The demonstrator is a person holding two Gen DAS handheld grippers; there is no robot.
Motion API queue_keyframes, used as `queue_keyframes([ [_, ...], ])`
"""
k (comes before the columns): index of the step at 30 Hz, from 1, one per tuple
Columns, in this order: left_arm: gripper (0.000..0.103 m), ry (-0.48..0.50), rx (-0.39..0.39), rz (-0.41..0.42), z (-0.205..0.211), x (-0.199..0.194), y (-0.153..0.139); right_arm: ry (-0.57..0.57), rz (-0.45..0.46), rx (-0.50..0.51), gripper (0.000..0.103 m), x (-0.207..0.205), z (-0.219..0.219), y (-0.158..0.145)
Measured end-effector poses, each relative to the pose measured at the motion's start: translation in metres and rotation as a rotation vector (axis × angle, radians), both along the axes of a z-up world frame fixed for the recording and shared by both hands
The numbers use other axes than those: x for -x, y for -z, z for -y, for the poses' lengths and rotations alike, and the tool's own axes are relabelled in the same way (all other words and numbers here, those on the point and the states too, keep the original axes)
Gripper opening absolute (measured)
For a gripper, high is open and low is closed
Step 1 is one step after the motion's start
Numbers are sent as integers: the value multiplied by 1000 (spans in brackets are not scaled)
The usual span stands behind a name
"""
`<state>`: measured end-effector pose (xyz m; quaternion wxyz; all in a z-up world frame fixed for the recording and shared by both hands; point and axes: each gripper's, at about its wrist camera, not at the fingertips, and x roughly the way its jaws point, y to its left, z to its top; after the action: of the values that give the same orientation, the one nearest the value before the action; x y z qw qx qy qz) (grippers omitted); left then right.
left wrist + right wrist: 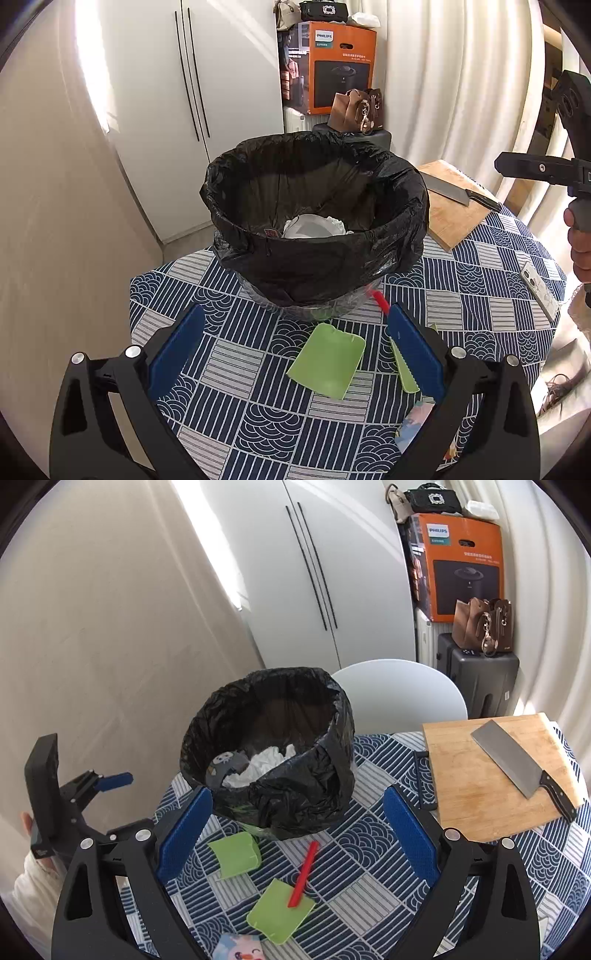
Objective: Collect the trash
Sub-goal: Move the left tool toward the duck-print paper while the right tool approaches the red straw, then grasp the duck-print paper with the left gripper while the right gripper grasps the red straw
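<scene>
both hand-held grippers — left hand-held gripper (295, 354), right hand-held gripper (297, 836) — hang agape and empty above green scraps (280, 915) beside the bin (269, 753).

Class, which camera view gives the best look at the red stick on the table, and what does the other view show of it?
The right wrist view: the red stick shows whole, its lower end lying on a green piece in front of the bin. The left wrist view shows only a short red end beside the bin, the rest hidden behind a gripper finger.
</scene>
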<state>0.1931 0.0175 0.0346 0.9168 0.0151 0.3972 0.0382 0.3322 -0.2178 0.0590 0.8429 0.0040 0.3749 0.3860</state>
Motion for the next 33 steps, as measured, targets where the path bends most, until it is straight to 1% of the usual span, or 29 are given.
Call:
queue_keyframes([
  [7,97,-28,22,-34,8,15,16,-28,-31,28,90,5,0,16],
  [14,97,-61,41,-84,16,28,37,-62,-81,98,89,9,-9,50],
  [18,97,-80,43,-109,23,36,49,-97,-104,121,90,13,-19,68],
  [23,97,-116,72,-151,31,46,66,-66,-81,196,89,16,-34,98],
  [30,97,-146,84,-204,43,60,83,-81,-167,247,89,9,-52,148],
  [33,97,-153,89,-229,49,65,92,-85,-180,272,89,9,-60,165],
])
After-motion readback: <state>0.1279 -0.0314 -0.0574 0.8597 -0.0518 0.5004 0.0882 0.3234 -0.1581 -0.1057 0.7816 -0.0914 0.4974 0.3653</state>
